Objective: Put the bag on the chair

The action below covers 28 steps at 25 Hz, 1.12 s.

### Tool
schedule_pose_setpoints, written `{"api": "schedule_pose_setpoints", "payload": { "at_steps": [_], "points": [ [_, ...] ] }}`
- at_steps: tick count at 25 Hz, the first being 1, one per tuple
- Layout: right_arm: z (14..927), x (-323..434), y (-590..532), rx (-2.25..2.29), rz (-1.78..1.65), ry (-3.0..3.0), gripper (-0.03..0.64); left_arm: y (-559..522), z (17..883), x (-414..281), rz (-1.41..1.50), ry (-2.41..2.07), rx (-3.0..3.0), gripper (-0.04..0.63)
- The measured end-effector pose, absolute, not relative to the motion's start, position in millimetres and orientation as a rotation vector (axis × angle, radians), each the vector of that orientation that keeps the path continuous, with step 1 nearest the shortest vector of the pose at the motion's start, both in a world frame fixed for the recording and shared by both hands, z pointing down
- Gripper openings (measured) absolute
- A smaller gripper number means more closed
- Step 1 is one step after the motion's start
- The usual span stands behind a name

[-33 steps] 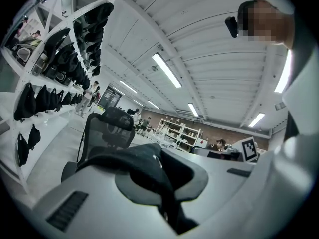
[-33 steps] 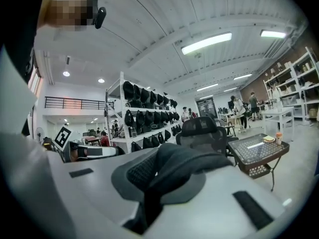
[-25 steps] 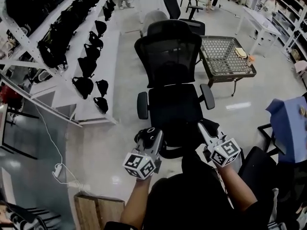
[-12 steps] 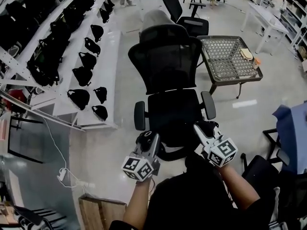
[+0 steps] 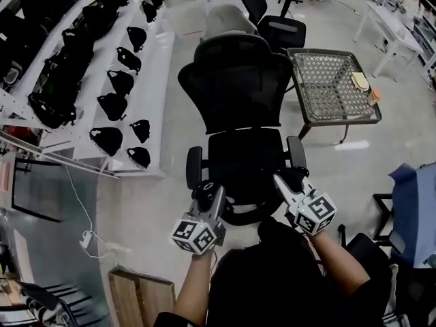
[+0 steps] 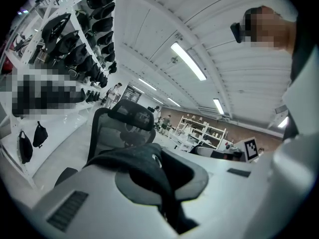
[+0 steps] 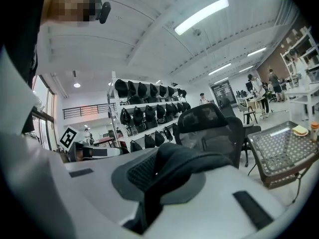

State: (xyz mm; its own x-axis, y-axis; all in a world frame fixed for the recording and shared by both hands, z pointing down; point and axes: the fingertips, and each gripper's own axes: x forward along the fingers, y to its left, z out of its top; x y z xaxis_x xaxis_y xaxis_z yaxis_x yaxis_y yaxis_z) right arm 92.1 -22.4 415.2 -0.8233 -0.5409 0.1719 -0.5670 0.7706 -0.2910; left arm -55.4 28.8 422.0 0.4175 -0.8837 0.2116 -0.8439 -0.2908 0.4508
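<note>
A black mesh office chair [image 5: 238,152] stands right in front of me, its seat bare; it also shows as the chair [image 6: 122,128] and the chair [image 7: 214,126] in both gripper views. My left gripper [image 5: 207,192] is shut on a black bag strap [image 6: 144,166]. My right gripper [image 5: 290,180] is shut on another black strap [image 7: 184,166]. A strap loop [image 5: 240,216] sags between them at the seat's front edge. The black bag [image 5: 272,240] hangs close to the person's body, hard to tell from the dark clothing.
White shelves [image 5: 153,80] with several black bags run along the left. A wire-mesh table [image 5: 334,87] stands right of the chair, with a second chair [image 5: 276,26] behind it. A blue-covered thing [image 5: 415,203] is at the right, and a wooden box [image 5: 136,295] lies at lower left.
The view has shifted slightly and the chair now sits a little nearer and more centred. Both grippers have kept their hold on the straps at the seat's front edge.
</note>
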Motion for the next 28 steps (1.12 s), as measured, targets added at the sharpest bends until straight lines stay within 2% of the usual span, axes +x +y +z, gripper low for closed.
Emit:
{"api": "schedule_pose_setpoints", "payload": {
  "at_steps": [28],
  "points": [
    [437, 101, -137, 0.736, 0.551, -2.917, 0.020, -78, 441, -33, -0.042, -1.575, 2.061, 0.020]
  ]
}}
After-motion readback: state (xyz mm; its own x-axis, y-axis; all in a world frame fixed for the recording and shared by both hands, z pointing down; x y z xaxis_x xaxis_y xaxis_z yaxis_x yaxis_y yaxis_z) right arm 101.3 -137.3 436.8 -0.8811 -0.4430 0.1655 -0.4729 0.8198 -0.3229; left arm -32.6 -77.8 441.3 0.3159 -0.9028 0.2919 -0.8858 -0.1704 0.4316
